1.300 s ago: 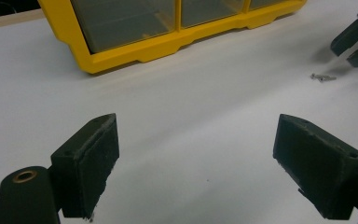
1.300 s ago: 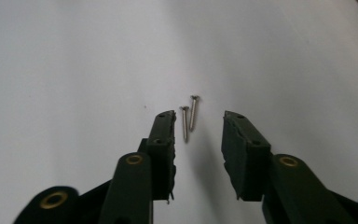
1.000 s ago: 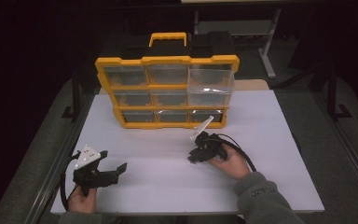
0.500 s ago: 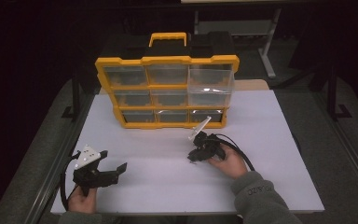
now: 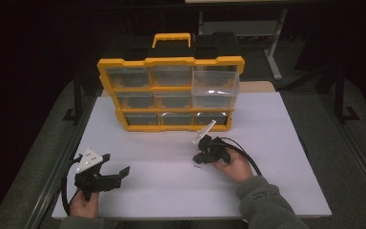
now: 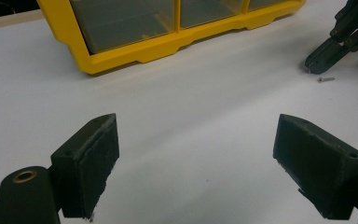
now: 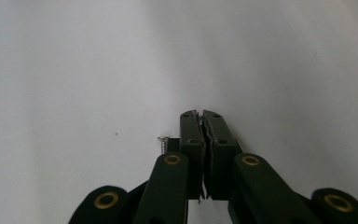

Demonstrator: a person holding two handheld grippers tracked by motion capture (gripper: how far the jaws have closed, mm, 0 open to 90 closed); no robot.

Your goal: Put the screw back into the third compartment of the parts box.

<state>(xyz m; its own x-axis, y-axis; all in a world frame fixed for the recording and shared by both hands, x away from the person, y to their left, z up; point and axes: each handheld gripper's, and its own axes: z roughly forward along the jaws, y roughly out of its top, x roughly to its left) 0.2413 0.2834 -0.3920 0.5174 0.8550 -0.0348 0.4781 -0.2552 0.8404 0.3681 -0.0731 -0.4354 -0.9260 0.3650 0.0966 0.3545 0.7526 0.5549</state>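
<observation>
A tiny silver screw lies on the white table. My right gripper points down at the table right by it. Its jaws have just been closing and now stand shut with nothing between them. In the right gripper view the pads meet at the right gripper's tip, and the screw lies just outside the left jaw. My left gripper rests near the front left edge, open and empty. Ahead of the left gripper's spread jaws I see the screw beside the right gripper.
A yellow organizer with clear drawers and a black back stands upright at the table's far middle; its lower corner is ahead of the left gripper. A black cable loops from the right gripper. Dark floor surrounds the table.
The right gripper's jaws have drawn together over the screw's spot. Both hands have stayed where they were.
</observation>
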